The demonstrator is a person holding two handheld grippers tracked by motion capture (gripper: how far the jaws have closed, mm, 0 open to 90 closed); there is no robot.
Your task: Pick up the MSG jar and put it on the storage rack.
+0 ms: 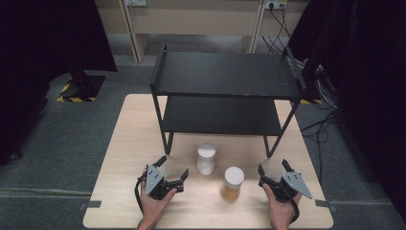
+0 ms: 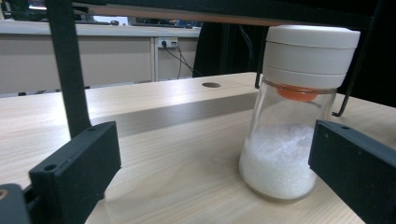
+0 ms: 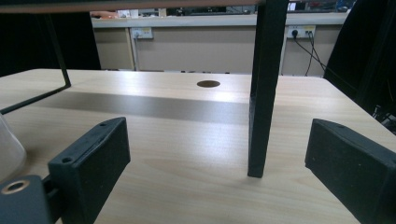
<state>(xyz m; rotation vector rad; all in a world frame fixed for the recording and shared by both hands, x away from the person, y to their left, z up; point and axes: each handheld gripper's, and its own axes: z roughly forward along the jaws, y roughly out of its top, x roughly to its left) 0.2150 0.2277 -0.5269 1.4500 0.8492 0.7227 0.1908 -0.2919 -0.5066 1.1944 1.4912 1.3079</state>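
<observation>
Table [image 1: 119, 158]: pale wood, with a round hole [image 2: 211, 85] in its top toward the far side.

Rack [image 1: 225, 76]: black, two shelves, standing on the far half of the table. Its legs come down to the wood; one leg [image 3: 261, 93] stands between the right gripper's jaws in the right gripper view, farther off than they are.

White jar [image 1: 206, 159]: clear glass, pale lid, upright, about a third full of white grains. It stands near the table's middle, just near of the rack's front edge. In the left gripper view it [image 2: 292, 116] sits just inside the right-hand jaw, an orange insert visible under the lid; no jaw touches it.

Amber jar [image 1: 233, 183]: clear glass, pale lid, upright, amber contents. It stands just right of and nearer than the white jar, apart from it, between the two grippers.

Left gripper [image 1: 173, 168]: held in the left hand [image 1: 154, 203] at the near left, jaws spread wide and empty, pointing toward the white jar and near it.

Right gripper [image 1: 274, 167]: held in the right hand [image 1: 281, 211] at the near right, jaws spread wide and empty, pointing far, just right of the amber jar without contact.
</observation>
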